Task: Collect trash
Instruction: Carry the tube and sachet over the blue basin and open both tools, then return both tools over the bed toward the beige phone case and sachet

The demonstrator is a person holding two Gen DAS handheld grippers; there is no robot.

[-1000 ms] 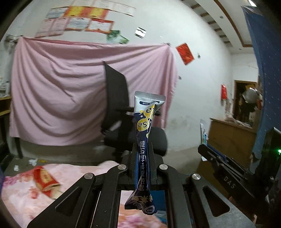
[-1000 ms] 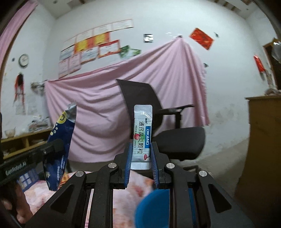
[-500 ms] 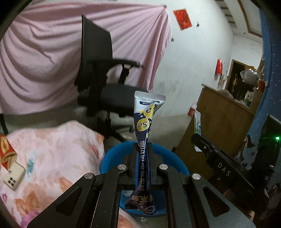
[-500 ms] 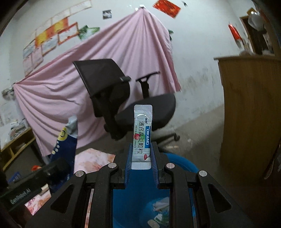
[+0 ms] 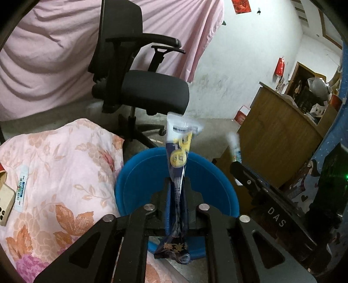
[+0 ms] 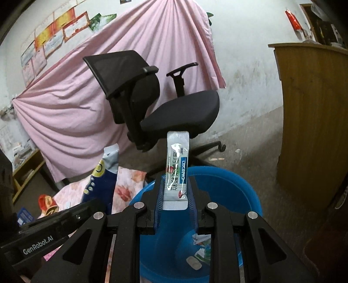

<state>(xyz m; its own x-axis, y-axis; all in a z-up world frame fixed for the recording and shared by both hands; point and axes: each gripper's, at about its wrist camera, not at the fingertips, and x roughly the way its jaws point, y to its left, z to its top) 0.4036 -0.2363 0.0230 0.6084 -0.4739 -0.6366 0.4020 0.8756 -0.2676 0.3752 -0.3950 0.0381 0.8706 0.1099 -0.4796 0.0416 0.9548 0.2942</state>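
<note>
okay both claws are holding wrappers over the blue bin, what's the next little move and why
Probably open both claws and let go. The left claw pinches a dark blue snack wrapper and the right claw a white sachet, each above the open blue bin, which already holds trash, so both should drop inside.

lived-in room of a home, likely a bedroom or spare room: rough whitewashed wall with a wrinkled pink cloth sheet hung across it, paper certificates and posters pinned above, red paper decorations stuck high up, bare concrete floor. furniture is domestic and mixed: black mesh-back swivel office chair, brown wooden cabinet with clutter piled on top, pink floral quilted blanket over a soft surface, round blue plastic basin standing on the floor beside it, holding scraps. open wooden doorway leads into another cluttered room.
</note>
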